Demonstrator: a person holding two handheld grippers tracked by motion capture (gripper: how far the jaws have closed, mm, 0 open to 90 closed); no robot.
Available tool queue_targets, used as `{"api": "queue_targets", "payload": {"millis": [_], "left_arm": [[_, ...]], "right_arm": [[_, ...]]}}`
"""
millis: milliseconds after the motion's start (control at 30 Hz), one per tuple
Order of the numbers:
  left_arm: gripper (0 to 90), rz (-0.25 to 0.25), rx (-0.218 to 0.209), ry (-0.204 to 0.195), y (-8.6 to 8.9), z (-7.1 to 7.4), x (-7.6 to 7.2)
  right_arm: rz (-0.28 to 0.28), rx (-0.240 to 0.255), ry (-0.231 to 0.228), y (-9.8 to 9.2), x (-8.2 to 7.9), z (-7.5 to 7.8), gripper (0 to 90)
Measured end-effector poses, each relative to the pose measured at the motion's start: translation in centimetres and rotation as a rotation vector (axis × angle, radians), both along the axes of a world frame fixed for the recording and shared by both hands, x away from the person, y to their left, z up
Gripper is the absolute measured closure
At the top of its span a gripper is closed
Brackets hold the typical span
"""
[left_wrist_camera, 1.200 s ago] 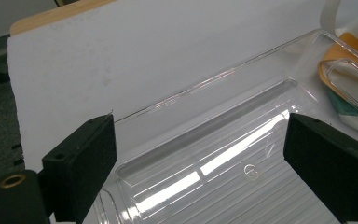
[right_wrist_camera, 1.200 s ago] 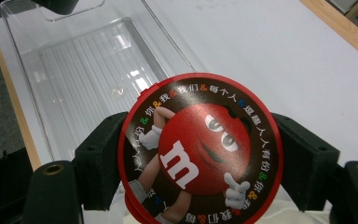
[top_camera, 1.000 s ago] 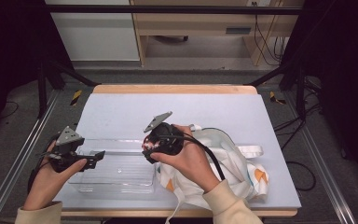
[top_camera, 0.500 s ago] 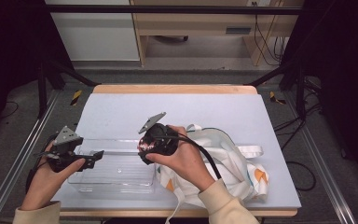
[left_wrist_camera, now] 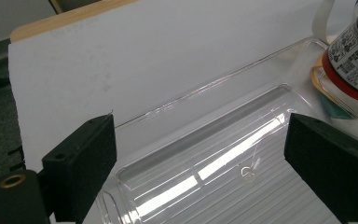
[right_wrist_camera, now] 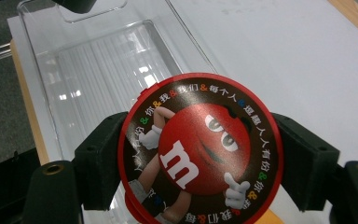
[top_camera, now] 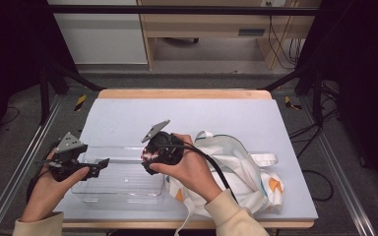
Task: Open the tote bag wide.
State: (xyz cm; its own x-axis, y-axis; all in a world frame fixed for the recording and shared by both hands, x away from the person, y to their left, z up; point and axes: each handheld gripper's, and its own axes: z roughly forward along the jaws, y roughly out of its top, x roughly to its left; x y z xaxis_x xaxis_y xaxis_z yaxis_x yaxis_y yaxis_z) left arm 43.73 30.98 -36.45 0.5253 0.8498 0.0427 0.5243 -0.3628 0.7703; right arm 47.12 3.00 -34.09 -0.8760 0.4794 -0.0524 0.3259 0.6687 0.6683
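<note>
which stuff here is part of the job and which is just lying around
In the job:
- round red-lidded candy tub, clamped in the right gripper
- clear plastic tray
- left gripper, fingers apart at the tray's edge

Lying about:
- white cloth bag with orange and teal patches
- yellow-black tool on the floor

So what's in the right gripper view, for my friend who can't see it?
Two black jaws of the right gripper clamp a round red-rimmed candy tub whose lid shows a smiling red cartoon candy with a white "m". Behind it, a clear ribbed plastic tray sits on a pale blue-white table mat.
</note>
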Motion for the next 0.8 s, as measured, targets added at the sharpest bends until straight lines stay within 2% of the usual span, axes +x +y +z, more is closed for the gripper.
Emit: {"api": "queue_targets", "payload": {"millis": [300, 800], "left_arm": [[9.2, 0.001, -0.002, -0.001, 0.1, 0.1, 0.0], [9.2, 0.0, -0.001, -0.002, 0.2, 0.1, -0.1]], "right_arm": [[0.014, -0.002, 0.001, 0.9, -0.4, -0.2, 25.8], [0.023, -0.046, 0.009, 1.5, -0.2, -1.6, 25.8]]}}
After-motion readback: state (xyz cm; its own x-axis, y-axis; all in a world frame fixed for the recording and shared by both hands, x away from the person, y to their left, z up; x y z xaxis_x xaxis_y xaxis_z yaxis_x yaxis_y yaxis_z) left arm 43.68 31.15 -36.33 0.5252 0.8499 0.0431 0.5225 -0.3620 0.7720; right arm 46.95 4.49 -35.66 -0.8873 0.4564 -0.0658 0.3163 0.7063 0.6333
